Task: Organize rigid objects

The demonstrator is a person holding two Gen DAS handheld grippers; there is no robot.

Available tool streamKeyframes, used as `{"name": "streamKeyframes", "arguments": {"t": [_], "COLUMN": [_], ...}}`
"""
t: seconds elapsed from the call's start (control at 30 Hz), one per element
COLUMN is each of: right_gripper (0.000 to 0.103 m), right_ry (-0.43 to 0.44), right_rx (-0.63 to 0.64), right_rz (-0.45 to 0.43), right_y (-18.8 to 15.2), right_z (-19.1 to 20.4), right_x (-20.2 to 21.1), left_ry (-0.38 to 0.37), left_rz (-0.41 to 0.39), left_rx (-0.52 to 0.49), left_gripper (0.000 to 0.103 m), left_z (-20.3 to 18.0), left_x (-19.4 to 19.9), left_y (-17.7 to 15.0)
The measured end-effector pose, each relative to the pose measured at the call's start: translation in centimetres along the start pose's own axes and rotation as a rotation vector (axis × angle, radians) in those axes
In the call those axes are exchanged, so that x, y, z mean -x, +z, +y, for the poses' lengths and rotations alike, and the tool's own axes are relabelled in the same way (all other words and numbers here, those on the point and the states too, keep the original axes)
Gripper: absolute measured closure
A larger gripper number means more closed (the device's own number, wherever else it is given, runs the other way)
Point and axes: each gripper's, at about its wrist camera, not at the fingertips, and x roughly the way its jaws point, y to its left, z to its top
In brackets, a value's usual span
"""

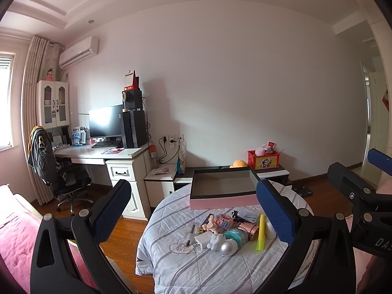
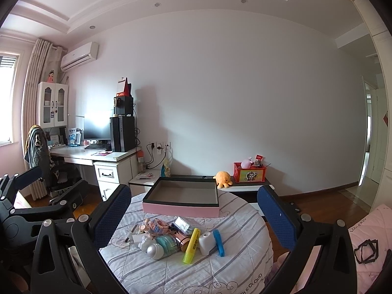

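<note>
No progress is visible yet. The pink box [image 2: 181, 202] is seen empty, its grey inside bare, and it is set on the striped cover [image 2: 171, 269] ahead of the fingers in both views. All the small items are still heaped in front of it, nearer the fingers, none placed inside.

The right gripper [image 2: 193, 216] is held wide open with nothing between its blue pads [image 2: 111, 216]. The heap is framed between the two fingers, below and ahead of the tips. Just inside the right finger the blue clip-like piece [image 2: 218, 242] is seen, touching or nearly touching the white cone-shaped item [image 2: 205, 243]. The yellow highlighter [image 2: 191, 245] lies beside that, toward the middle. The silver ball [image 2: 155, 250] and the teal round container [image 2: 167, 242] lie closer to the left finger. The small figures and packets behind are too jumbled to be told apart.

The left gripper [image 1: 193, 212] is likewise held wide open and empty. In its view the same pile is found between the fingers, pushed toward the right finger, with the highlighter [image 1: 261, 232] just beside that finger's pad. The box [image 1: 223, 197] is seen beyond the tips, slightly right of centre.

Judged state: start of task. Every item remains to be picked and moved into the box; the outer pieces of the heap look easiest to reach first.
</note>
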Motion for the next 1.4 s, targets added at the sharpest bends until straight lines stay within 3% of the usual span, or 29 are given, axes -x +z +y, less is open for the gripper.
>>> {"name": "streamKeyframes", "arguments": {"t": [1.4], "right_gripper": [0.000], "right_ry": [-0.005], "right_rx": [0.000], "right_rz": [0.009], "right_y": [-0.21], "right_z": [0.14], "right_x": [-0.48], "left_ry": [-0.006], "left_rz": [0.012], "left_rx": [-0.001], "left_gripper": [0.000], "left_z": [0.00], "left_x": [-0.78], "left_y": [-0.49]}}
